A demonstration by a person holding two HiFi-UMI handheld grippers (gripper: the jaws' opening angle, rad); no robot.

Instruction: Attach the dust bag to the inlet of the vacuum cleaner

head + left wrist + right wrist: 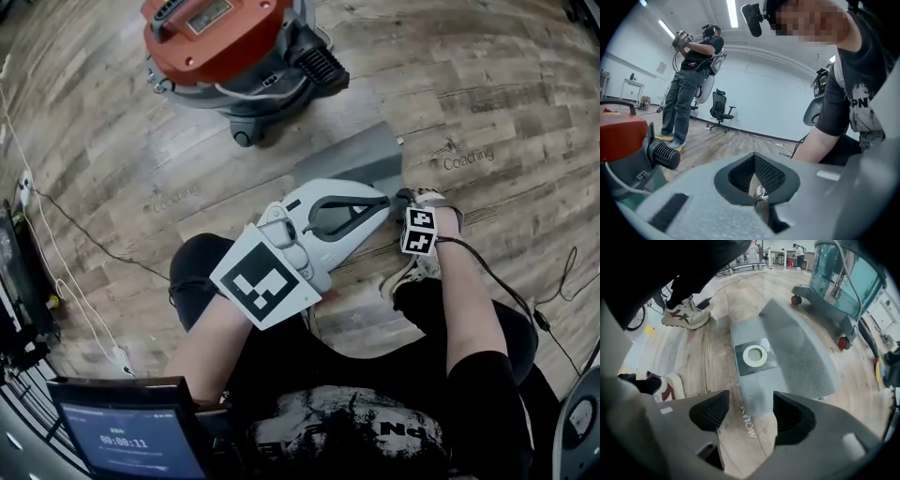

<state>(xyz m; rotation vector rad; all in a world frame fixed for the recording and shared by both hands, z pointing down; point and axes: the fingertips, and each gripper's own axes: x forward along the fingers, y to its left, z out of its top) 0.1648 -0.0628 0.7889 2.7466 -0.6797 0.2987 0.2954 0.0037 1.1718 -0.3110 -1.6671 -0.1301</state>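
Observation:
The grey dust bag (361, 157) lies flat on the wooden floor, its dark collar with a white ring (755, 355) facing up. The vacuum cleaner (220, 47), red on top, stands beyond it; its teal tub (836, 277) shows in the right gripper view. My right gripper (751, 416) points down over the bag's near end with its jaws apart and the pads clear of the cloth. In the head view only its marker cube (419, 230) shows well. My left gripper (384, 200) hovers beside it, shut and holding nothing. The left gripper (757, 199) looks level past the vacuum's black port (663, 152).
My shoes (686, 315) stand close to the bag's near side. Thin cables (84, 234) run over the floor at left and right. A screen (127, 436) sits at the lower left. Another person (691, 70) and an office chair (719, 110) are farther off.

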